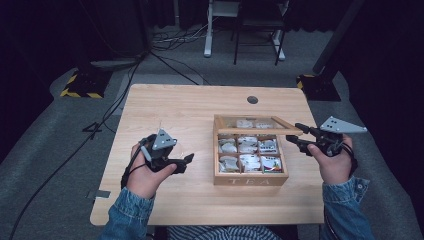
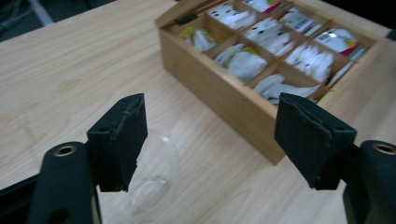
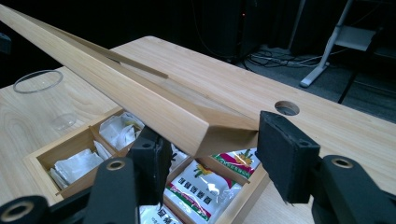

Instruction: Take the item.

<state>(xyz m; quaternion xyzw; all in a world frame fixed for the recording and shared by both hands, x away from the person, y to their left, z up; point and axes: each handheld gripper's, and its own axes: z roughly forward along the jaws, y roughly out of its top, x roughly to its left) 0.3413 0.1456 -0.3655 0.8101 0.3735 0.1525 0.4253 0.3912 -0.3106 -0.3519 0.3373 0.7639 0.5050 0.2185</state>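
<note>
Denim sleeves come in from the near edge of a pale wooden table [image 1: 165, 107], each hand carrying a black two-jaw gripper. On the person's right, the right gripper [image 1: 296, 133] holds up the lid [image 3: 140, 100] of a wooden tea box [image 1: 250, 176] by its front corner; its own view shows the corner of the lid's frame sitting between the two pads, resting against them, so the lid stands raised and tilted above the open compartments. Inside the box, small wooden dividers separate white tea bags [image 2: 245, 63] and a few printed sachets [image 3: 201, 186] (green and red on white). On the person's left, the left gripper [image 1: 186, 161] hovers over bare tabletop just beside the box, its jaws spread wide with nothing between them. A clear glass cup [image 2: 152, 179] stands upright on the table near the left gripper, hard to make out against the wood, well apart from the box's near wall.
</note>
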